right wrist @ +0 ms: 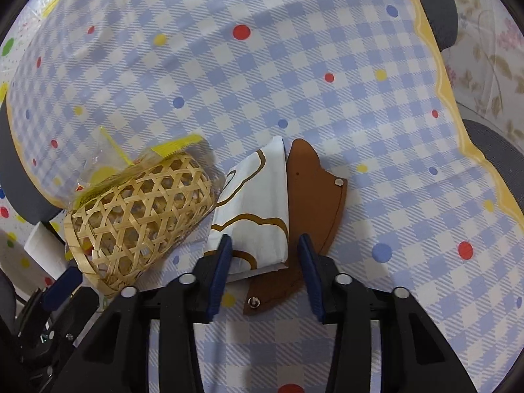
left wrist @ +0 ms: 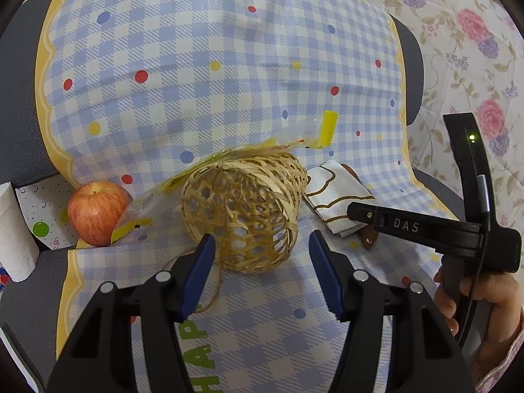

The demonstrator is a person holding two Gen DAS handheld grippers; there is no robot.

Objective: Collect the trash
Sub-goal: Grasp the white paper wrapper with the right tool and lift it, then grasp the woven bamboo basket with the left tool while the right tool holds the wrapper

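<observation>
A woven bamboo basket lies on its side on the checked tablecloth; it also shows in the right wrist view. A clear and yellow plastic wrapper lies behind it, partly hidden. A white folded paper packet with brown lines lies to its right on a brown leather piece. My left gripper is open, its jaws either side of the basket's near end. My right gripper is open with its jaws around the packet's near edge.
A red apple sits left of the basket. A white paper roll stands at the far left edge. A dotted card lies behind the apple. A twine cord trails from the basket. A floral cloth hangs at right.
</observation>
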